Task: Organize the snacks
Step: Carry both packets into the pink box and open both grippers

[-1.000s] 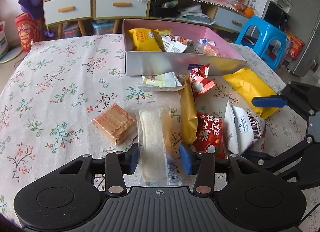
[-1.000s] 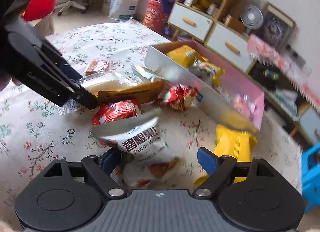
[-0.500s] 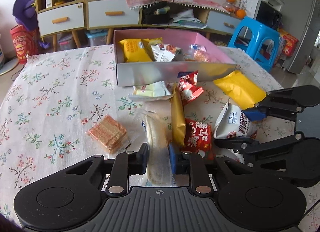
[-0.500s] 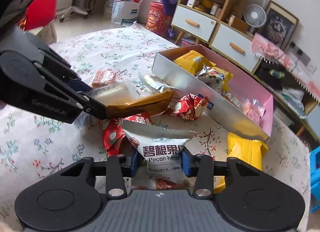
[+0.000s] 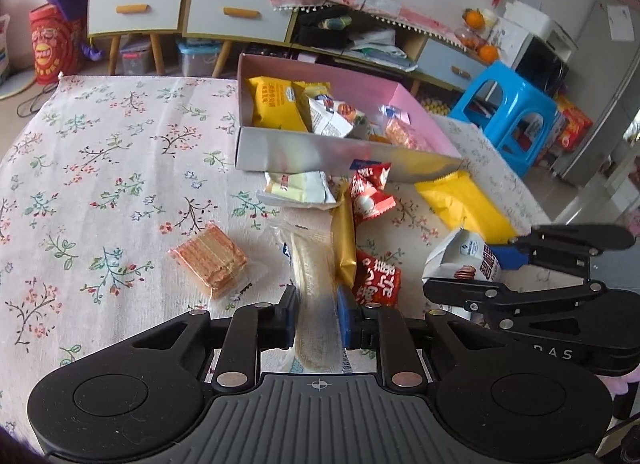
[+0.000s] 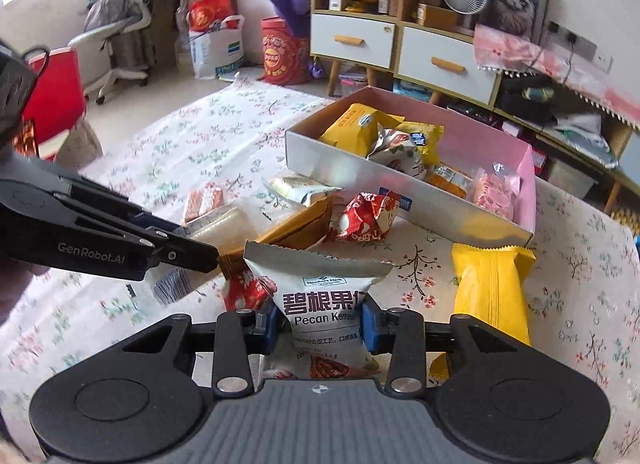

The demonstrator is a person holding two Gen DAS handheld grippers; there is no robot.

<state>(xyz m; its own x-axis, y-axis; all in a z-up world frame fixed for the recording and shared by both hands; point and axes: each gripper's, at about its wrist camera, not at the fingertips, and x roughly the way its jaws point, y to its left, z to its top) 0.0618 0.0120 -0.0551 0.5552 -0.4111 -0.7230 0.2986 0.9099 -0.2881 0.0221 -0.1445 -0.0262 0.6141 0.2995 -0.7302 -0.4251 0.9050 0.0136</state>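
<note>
My left gripper [image 5: 317, 316] is shut on the near end of a long clear-wrapped pastry packet [image 5: 310, 256] that points away across the floral tablecloth. A white pecan kernel packet [image 6: 320, 304] stands upright between the pads of my right gripper [image 6: 320, 324], which is shut on it. In the left wrist view the right gripper [image 5: 464, 272] holds the pecan packet [image 5: 466, 254] at the right. In the right wrist view the left gripper [image 6: 196, 242] comes in from the left. The pink box [image 5: 340, 156] [image 6: 400, 200] behind holds several snacks.
Loose on the cloth: a wafer packet [image 5: 210, 260], a gold packet [image 5: 345, 240], two red packets [image 5: 370, 196] [image 5: 378, 278], a white-and-yellow packet [image 5: 296, 188] and a yellow packet [image 5: 464, 204] [image 6: 492, 292]. A blue stool [image 5: 508, 116] stands past the table's right edge.
Both grippers went from open to shut, the left on the pastry packet and the right on the pecan packet. The pecan packet went from lying flat to upright as the right gripper rolled.
</note>
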